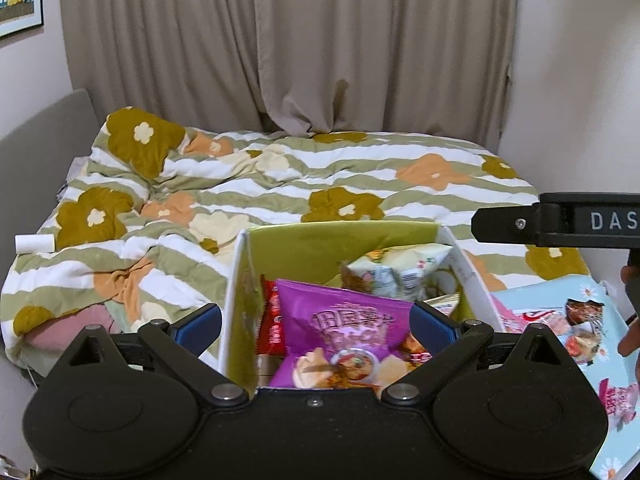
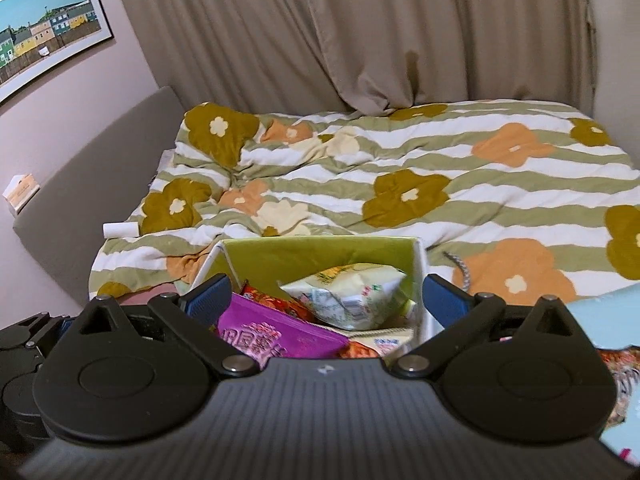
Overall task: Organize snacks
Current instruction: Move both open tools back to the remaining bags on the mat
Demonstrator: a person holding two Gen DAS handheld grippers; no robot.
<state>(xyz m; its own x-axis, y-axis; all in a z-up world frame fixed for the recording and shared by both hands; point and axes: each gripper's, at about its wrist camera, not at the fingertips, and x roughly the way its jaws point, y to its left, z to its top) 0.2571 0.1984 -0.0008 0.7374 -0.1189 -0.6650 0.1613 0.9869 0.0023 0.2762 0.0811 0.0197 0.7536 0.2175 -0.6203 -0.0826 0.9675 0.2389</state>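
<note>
A green open box (image 1: 320,240) stands at the foot of the bed, full of snack bags. A purple bag (image 1: 344,332) lies on top at the front, a pale green-white bag (image 1: 396,272) behind it, red packets (image 1: 272,328) at the left. My left gripper (image 1: 316,322) is open and empty, its blue fingers astride the box's front. My right gripper (image 2: 326,298) is open and empty above the same box (image 2: 320,252), over the purple bag (image 2: 272,336) and pale bag (image 2: 352,292). The right gripper's black body (image 1: 560,220) shows at the left view's right edge.
A bed with a flowered striped quilt (image 1: 280,176) fills the middle. A light blue surface with more snack packets (image 1: 572,320) lies right of the box. A white roll (image 1: 34,243) rests on the bed's left edge. Beige curtains (image 1: 300,40) hang behind.
</note>
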